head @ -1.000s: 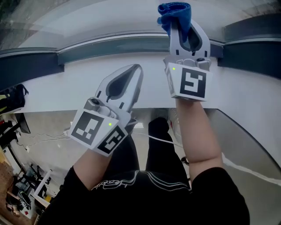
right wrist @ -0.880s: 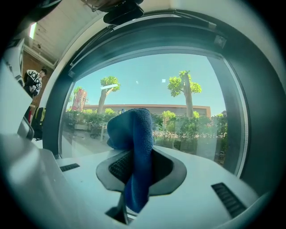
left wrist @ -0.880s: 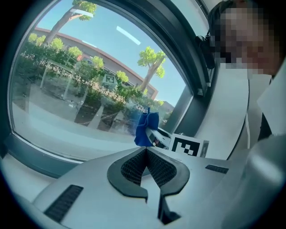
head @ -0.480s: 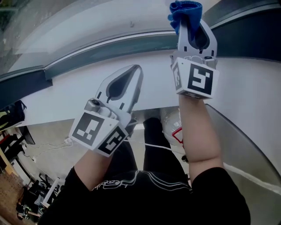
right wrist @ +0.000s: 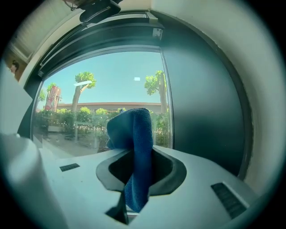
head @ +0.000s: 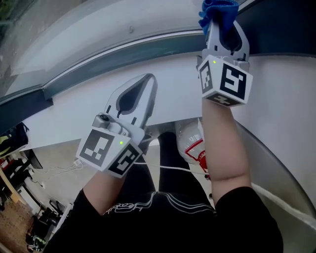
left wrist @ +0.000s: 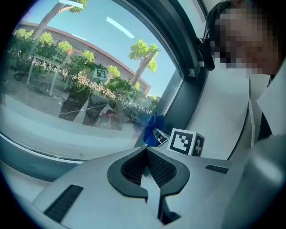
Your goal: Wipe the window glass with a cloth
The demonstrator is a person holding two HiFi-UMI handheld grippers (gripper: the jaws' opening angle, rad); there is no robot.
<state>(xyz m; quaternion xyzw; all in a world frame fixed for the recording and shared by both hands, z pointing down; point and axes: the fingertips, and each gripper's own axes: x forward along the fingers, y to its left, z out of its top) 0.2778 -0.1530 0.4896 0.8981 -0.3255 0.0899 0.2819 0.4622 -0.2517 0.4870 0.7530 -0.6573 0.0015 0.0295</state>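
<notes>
My right gripper [head: 220, 20] is raised toward the window glass [head: 74, 34], shut on a blue cloth [head: 217, 10] that bunches above its jaw tips. In the right gripper view the blue cloth [right wrist: 134, 147] hangs through the closed jaws in front of the window glass [right wrist: 98, 98]. My left gripper [head: 140, 94] is lower, over the white sill [head: 173, 84], jaws closed on nothing. The left gripper view shows the window glass [left wrist: 67, 67], with the blue cloth [left wrist: 152, 132] and the right gripper's marker cube [left wrist: 185, 142] beyond the closed jaws.
A dark window frame [head: 148, 47] runs along the glass's lower edge, and a dark vertical frame [right wrist: 201, 103] stands right of the pane. A white wall [head: 281, 99] lies at right. Below are the person's legs, a white cable [head: 182, 169] and a white bag [head: 195, 143].
My right gripper has risen and shifted right with the blue cloth, closer to the glass. The left gripper has stayed about where it was, jaws closed.
</notes>
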